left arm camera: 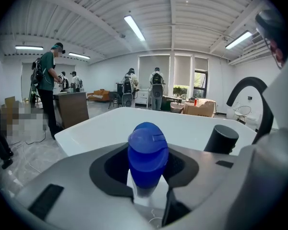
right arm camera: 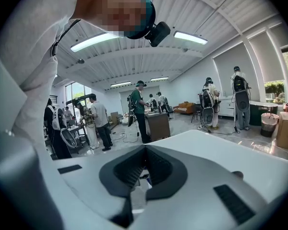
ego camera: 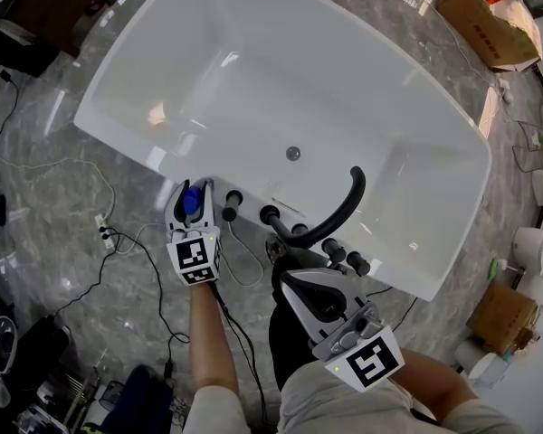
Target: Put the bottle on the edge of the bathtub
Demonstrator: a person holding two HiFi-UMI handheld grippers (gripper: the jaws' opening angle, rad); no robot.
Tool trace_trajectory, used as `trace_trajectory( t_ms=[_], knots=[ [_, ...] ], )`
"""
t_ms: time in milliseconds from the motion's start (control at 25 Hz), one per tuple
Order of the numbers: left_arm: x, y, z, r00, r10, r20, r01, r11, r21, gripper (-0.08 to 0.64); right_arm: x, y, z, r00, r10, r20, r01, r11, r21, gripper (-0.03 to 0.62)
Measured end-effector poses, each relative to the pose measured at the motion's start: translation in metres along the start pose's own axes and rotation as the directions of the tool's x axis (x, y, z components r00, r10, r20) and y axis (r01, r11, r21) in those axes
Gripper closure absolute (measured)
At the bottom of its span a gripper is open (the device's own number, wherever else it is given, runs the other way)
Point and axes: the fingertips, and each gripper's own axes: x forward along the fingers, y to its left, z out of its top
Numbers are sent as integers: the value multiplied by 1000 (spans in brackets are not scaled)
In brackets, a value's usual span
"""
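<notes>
A bottle [ego camera: 191, 202] with a blue cap and a pale body stands upright between the jaws of my left gripper [ego camera: 192, 192], which is shut on it. It is over the near rim of the white bathtub [ego camera: 127, 143], just left of the black tap knobs [ego camera: 232, 204]; whether it touches the rim is hidden. In the left gripper view the bottle [left arm camera: 148, 152] fills the padded hollow of the left gripper [left arm camera: 146, 176], with the tub [left arm camera: 86, 128] beyond. My right gripper [ego camera: 290, 278] hangs near my lap, below the curved black spout [ego camera: 344, 211], its jaws shut and empty [right arm camera: 144, 174].
More black knobs [ego camera: 348, 259] line the near rim right of the spout. Cables and a power strip [ego camera: 106, 235] lie on the marble floor at the left. Cardboard boxes [ego camera: 489, 16] [ego camera: 502, 319] and white rolls [ego camera: 529, 242] stand at the right. Several people [left arm camera: 48, 85] stand far off.
</notes>
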Motion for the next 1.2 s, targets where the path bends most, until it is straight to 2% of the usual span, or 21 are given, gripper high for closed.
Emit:
trace_trajectory(
  t_ms=[440, 1200],
  knots=[
    [9, -1, -1, 999, -14, 33, 15, 1000, -14, 400, 5, -2, 1, 1000, 1, 7, -1, 1000, 29, 586],
    [9, -2, 5, 997, -18, 79, 20, 999, -26, 401, 2, -17, 5, 1000, -13, 8, 13, 1000, 18, 586]
  ],
)
